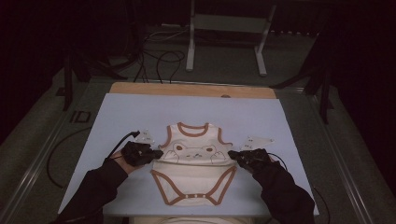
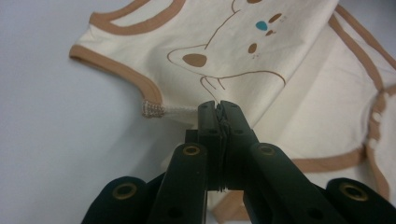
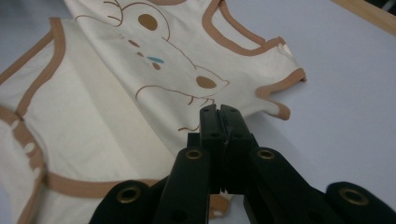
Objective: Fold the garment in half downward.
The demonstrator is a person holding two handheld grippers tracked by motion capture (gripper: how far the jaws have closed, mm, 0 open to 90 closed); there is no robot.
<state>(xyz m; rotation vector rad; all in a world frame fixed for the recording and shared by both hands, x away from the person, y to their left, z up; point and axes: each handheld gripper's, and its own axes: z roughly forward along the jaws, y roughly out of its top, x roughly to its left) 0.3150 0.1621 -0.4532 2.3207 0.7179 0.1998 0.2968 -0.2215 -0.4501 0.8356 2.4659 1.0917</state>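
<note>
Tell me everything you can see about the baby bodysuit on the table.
The bodysuit is cream, soft-looking cloth with brown trim at the neck, armholes and leg openings, an outlined bear face on the chest and snaps at the crotch. It lies front up on the pale blue table cover, neck away from the person. The left gripper and right gripper each pinch a side edge below an armhole, lifting folds there.

We note the bodysuit [image 2: 289, 107] is soft matt cream cloth with tan ribbed trim; the left gripper [image 2: 219, 106] is glossy black plastic with brass-coloured rivets; the table [image 1: 196, 89] edge at the top is bare wood.
</note>
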